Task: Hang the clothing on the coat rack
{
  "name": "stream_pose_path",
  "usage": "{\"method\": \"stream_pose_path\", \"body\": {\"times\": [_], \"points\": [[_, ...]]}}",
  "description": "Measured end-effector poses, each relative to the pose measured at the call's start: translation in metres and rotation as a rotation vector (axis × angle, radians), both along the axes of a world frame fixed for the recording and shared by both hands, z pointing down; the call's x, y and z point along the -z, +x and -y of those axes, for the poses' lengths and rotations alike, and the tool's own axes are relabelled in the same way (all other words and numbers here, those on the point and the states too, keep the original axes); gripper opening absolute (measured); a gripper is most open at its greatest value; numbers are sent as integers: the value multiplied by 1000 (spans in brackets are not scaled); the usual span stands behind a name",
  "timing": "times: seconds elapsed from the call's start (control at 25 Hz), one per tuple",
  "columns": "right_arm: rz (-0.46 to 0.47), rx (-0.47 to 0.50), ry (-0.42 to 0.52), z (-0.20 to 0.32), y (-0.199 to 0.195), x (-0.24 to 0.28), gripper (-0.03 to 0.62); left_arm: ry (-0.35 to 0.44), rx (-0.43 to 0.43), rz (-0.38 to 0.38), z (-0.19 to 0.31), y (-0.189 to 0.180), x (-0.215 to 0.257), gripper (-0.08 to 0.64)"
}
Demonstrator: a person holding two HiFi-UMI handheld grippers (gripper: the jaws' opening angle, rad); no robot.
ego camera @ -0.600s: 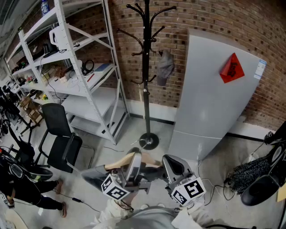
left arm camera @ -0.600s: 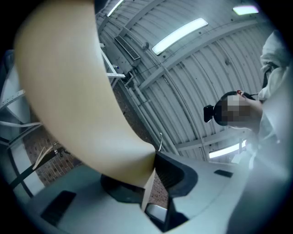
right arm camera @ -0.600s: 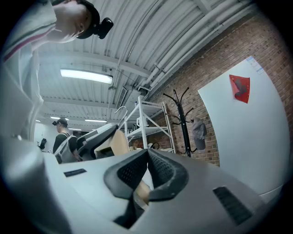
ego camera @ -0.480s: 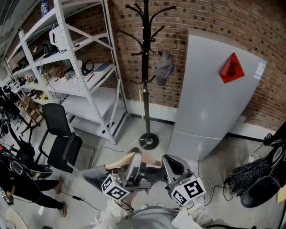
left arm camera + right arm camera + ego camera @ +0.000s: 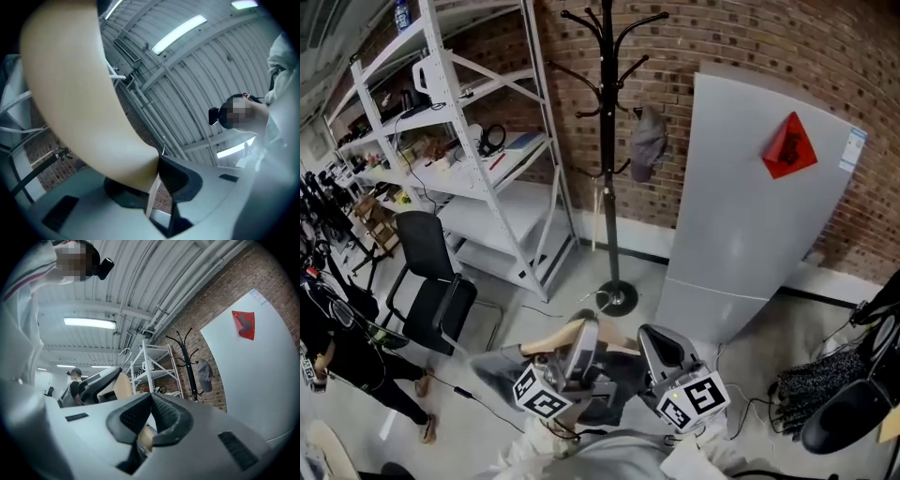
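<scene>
Both grippers grip a wooden hanger [image 5: 551, 340], low in front of the coat rack [image 5: 607, 141].
The left gripper [image 5: 157, 161] has its jaws fairly wide, clamped on the hanger's thick pale arm. The right gripper [image 5: 151, 397] has its jaws nearly together, with pale wood between them. Grey clothing [image 5: 499, 368] drapes from the hanger, well apart from the rack. The print on the red diamond sign [image 5: 789, 146] is unreadable.

Floor [image 5: 570, 279]: grey, smooth concrete
By the brick wall: black coat rack [image 5: 609, 187] standing on its round base, tall grey cabinet [image 5: 750, 216] just right of it
Left side: white shelving unit [image 5: 502, 220], black office chair [image 5: 431, 302] near it
</scene>
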State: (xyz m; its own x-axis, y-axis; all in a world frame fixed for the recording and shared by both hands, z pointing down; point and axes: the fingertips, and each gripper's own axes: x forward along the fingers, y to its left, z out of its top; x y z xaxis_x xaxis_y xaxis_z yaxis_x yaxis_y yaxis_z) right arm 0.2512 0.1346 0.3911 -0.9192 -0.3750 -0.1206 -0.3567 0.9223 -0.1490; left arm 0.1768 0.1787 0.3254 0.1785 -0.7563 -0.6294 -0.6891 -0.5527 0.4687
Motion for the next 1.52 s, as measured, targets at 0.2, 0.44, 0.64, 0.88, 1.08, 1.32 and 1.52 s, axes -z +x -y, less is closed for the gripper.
{"method": "stream_pose_path", "body": {"times": [0.2,0.44,0.64,0.88,1.08,1.32,1.52], "points": [[5,30,-13,7,4,-5,25,3,31,6,1,6,0,94],[10,69,-14,11,-7,-5,25,10,58,21,7,-2,3,94],[10,68,-17,21,-19,-10,25,14,50,31,17,-12,0,94],[-6,57,-23,41,-54,-19,25,14,29,15,41,-47,-6,94],[-23,24,-28,64,-95,-22,25,18,-9,4,65,-87,-7,94],[-34,-16,-34,93,-152,-25,25,13,-44,-21,96,-148,-13,94],[-46,-68,-39,118,-202,-25,25,-5,-100,-41,128,-201,-17,94]]}}
